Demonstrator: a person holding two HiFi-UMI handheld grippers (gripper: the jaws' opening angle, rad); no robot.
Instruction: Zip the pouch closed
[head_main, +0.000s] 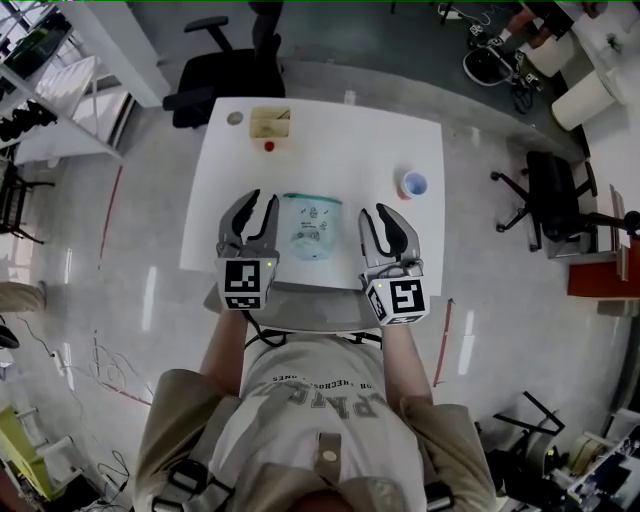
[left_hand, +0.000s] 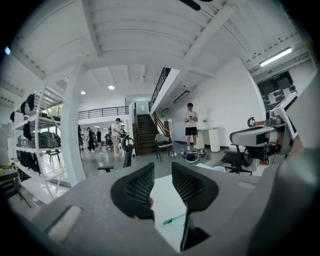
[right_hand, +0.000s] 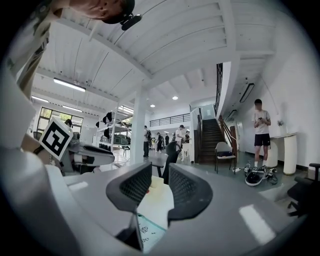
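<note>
A white table (head_main: 340, 140) stands on a glossy pale floor (head_main: 480, 200), a black office chair (head_main: 205, 75) beyond its far corner.

White desk (head_main: 340, 140): pale teal pouch (head_main: 309, 226) lies flat near the front middle, a cup (head_main: 413, 185) to its right. Far edge: tan box (head_main: 270, 123), small red piece (head_main: 269, 146) just beside it, grey disc (head_main: 235, 118) at the corner.

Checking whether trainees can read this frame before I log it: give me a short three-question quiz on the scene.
1. True or false: the left gripper is shut on the pouch.
2. What stands on the table near the right gripper? A kettle; B cup; C laptop.
3. Fill in: in the head view the pouch lies ___ the two grippers.
Key: 1 false, its jaws stand apart and empty; 2 B; 3 between.
</note>
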